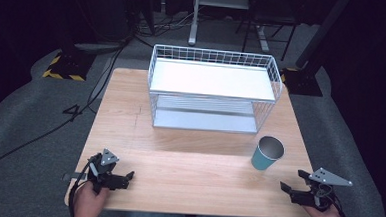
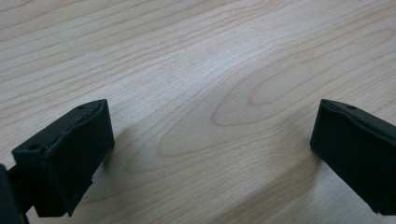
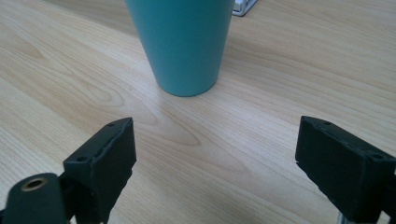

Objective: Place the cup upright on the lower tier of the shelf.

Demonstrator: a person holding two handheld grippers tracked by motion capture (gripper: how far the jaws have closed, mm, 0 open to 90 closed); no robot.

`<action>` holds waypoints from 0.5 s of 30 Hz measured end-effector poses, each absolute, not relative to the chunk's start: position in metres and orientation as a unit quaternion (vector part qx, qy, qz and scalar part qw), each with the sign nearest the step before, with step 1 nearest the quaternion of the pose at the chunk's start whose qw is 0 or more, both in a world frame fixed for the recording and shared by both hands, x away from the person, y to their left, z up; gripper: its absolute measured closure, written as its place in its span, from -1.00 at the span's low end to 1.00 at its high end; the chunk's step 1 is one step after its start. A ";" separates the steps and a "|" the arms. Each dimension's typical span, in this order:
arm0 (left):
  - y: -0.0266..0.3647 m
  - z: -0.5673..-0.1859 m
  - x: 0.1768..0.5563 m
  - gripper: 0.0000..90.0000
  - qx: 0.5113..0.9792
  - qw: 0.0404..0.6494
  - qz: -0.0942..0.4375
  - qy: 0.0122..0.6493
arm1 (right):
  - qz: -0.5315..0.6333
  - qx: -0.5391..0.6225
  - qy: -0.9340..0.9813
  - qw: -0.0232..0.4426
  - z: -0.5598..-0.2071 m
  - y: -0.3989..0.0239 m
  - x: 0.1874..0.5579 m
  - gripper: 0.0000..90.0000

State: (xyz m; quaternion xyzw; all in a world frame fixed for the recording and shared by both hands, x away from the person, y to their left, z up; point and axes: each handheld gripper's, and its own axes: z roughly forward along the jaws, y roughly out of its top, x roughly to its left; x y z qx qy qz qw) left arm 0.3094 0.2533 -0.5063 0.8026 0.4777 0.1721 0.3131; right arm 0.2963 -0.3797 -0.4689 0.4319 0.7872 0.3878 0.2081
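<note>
The wooden table (image 1: 188, 163) takes up the middle of the high view, its near edge by the person and its far edge just behind the white wire rack (image 1: 213, 89), which stands at the far centre of the top with its upper shelf bare and a lower shelf under it. In front of the rack the whole near half of the tabletop is open wood, a wide stretch running from the left edge to the right. The teal cup (image 1: 267, 153) stands upright on that stretch toward the right, near the rack's front right corner but apart from it, with bare wood all round its base; in the right gripper view the teal cup (image 3: 181, 44) rises straight ahead of the jaws. The right gripper (image 1: 291, 189) sits at the near right corner close to the table's edge, aimed inward toward the cup and a little short of it; its jaws stand apart with only wood grain between them, touching nothing and holding nothing. The left gripper (image 1: 127, 177) rests at the near left corner, well apart from the cup; in the left gripper view its jaws are spread wide over bare wood, released and empty.
</note>
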 end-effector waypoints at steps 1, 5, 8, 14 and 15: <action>0.253 -0.506 0.309 -1.00 0.803 0.313 0.172 0.478 | 0.390 0.432 0.786 0.208 -0.468 -0.379 0.296 -0.71; 0.253 -0.506 0.309 -1.00 0.802 0.313 0.172 0.478 | 0.398 0.428 0.783 0.211 -0.466 -0.377 0.296 -0.71; 0.253 -0.506 0.309 -1.00 0.803 0.313 0.172 0.478 | 0.410 0.430 0.775 0.215 -0.463 -0.376 0.296 -0.72; 0.253 -0.506 0.309 -1.00 0.803 0.313 0.172 0.478 | 0.434 0.431 0.760 0.219 -0.459 -0.372 0.299 -0.72; 0.253 -0.506 0.309 -1.00 0.803 0.312 0.172 0.478 | 0.435 0.431 0.759 0.220 -0.459 -0.371 0.299 -0.72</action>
